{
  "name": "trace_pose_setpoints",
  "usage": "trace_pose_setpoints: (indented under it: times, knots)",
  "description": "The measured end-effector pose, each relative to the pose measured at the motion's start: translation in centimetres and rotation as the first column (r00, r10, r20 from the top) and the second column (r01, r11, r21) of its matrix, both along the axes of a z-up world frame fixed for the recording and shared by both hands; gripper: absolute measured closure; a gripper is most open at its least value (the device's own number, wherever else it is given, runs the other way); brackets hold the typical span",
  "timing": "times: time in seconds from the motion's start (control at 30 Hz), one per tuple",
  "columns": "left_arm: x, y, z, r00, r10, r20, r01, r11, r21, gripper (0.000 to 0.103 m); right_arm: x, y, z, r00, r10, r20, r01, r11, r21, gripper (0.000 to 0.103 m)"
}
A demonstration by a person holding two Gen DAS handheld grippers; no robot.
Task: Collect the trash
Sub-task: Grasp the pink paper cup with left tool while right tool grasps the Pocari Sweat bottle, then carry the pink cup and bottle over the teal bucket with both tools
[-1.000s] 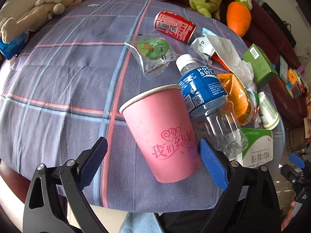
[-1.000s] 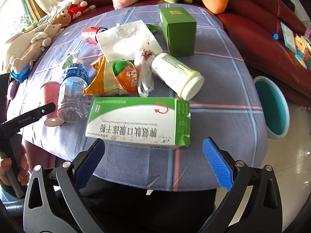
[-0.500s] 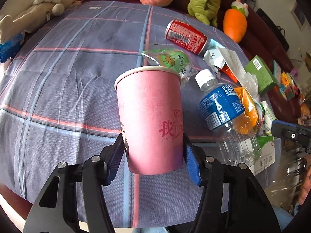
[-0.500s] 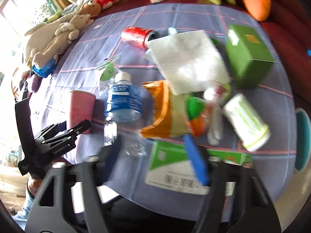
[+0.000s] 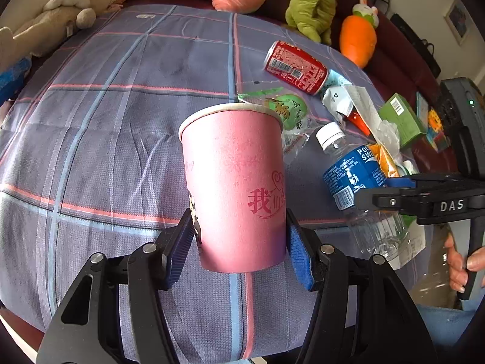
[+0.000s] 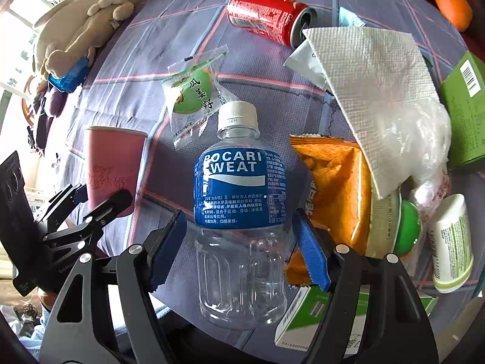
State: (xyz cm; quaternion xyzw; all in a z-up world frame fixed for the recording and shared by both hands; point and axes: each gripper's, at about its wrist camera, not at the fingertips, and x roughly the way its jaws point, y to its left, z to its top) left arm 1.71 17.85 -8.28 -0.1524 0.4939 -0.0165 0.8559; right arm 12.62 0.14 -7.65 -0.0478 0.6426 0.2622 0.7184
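My left gripper (image 5: 239, 248) is shut on a pink paper cup (image 5: 235, 182), held upright above the plaid tablecloth (image 5: 121, 121); the cup also shows in the right wrist view (image 6: 112, 163). My right gripper (image 6: 239, 245) is closed around an empty Pocari Sweat bottle (image 6: 241, 212), its blue pads touching the bottle's sides just below the blue label. The bottle lies on the table and shows in the left wrist view (image 5: 354, 176) too.
On the cloth lie a red can (image 6: 266, 15), a clear snack packet (image 6: 194, 91), a paper towel (image 6: 369, 82), an orange chip bag (image 6: 333, 188), a green box (image 6: 466, 103), a white tube (image 6: 451, 239) and a green-white carton (image 6: 306, 318). Plush toys (image 5: 60, 9) line the far side.
My left gripper closed on the pink cup and raised it upright. My right gripper swung left from the green-white carton to the bottle and closed around it.
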Motion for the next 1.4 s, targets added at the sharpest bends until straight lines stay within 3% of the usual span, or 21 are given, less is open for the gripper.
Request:
trace_pose_setpoints:
  times: [0.17,0.33,0.5,0.73,1.1,1.4]
  knots:
    - [0.0,0.4,0.1,1.000,0.000,-0.004,0.000,1.000,-0.001,0.044,0.1,0.1,-1.0,1.000,0.001,-0.001,-0.001,1.000,0.020,0.041]
    - [0.3,0.1,0.9,1.000,-0.010,0.003,0.010,1.000,0.000,0.044,-0.4,-0.5,2.0,0.999,-0.021,0.038,0.017,0.995,0.103,0.041]
    - [1.0,-1.4,2.6,0.998,-0.051,0.032,0.051,0.999,-0.002,0.044,-0.1,-4.1,5.7,0.989,-0.114,0.099,0.095,0.979,0.183,0.041]
    - [3.0,-7.3,5.3,0.980,-0.183,0.077,0.183,0.983,0.003,0.044,-0.2,-11.7,9.4,0.952,-0.255,0.172,0.213,0.950,0.228,0.041]
    - [6.3,-21.5,8.2,0.893,-0.435,0.115,0.430,0.901,0.064,0.044,-1.5,-27.1,12.2,0.843,-0.483,0.237,0.415,0.864,0.285,0.041]
    - [9.8,-35.3,7.4,0.793,-0.606,0.071,0.603,0.796,0.055,0.044,-3.8,-42.4,10.2,0.699,-0.681,0.218,0.612,0.728,0.311,0.041]
